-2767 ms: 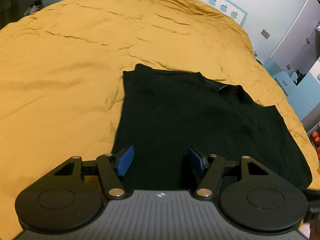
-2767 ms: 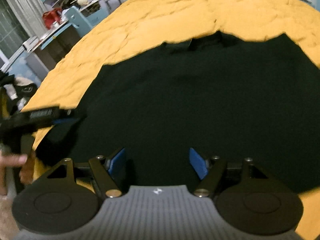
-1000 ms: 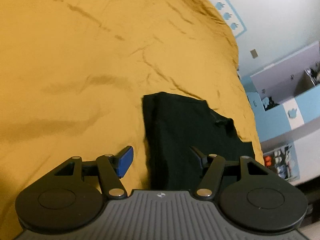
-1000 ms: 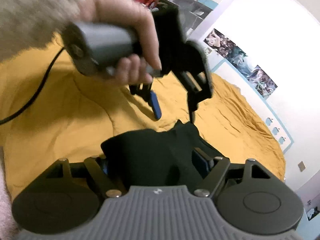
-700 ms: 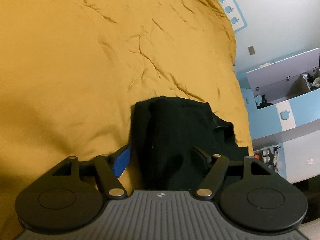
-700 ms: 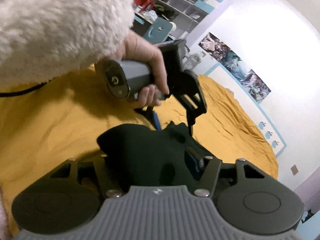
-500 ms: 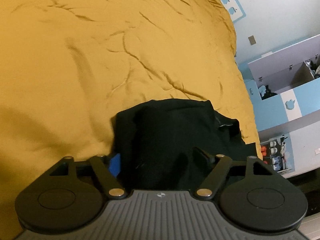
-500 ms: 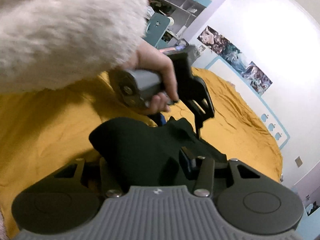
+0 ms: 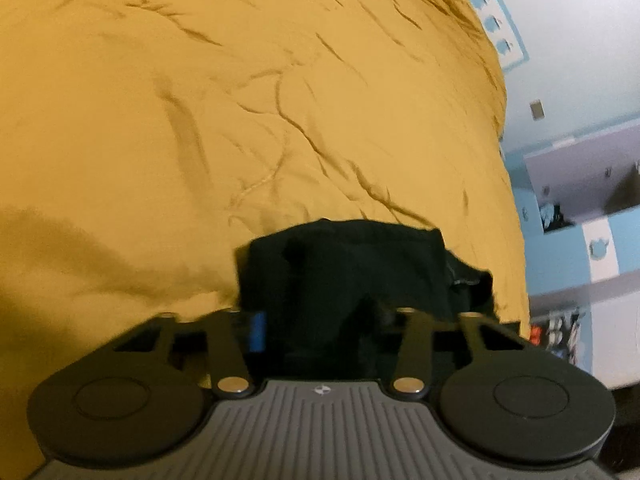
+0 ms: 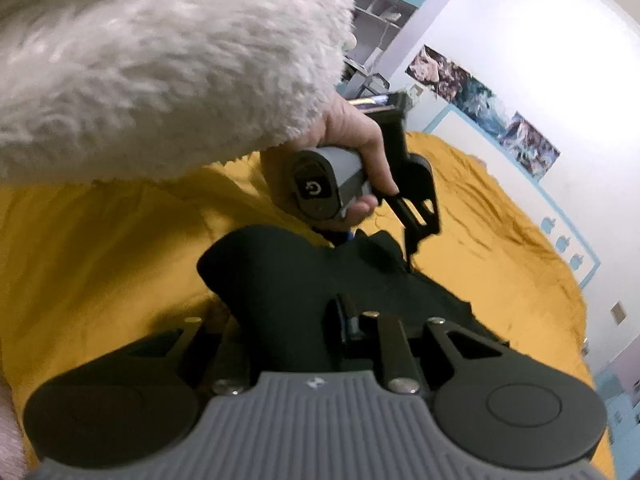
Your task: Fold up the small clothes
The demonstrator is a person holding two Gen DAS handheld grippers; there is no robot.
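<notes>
Closing on cloth: right hand-held gripper (image 10: 320, 322) clenched on small black knit garment (image 10: 280, 280); left hand-held gripper (image 9: 320, 330) jaws just narrowing around its bunched edge. Garment partly folded on mustard-yellow bedspread (image 9: 200, 120); final folds, flattening outstanding.

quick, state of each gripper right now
left gripper: jaws just closing around the folded black cloth garment, grip cannot be told
right gripper: just closed, shut on the black garment

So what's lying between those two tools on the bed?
A bunched stretch of the black garment spans from the right tool to the left tool, over the yellow bedspread; the right wrist view shows it.
</notes>
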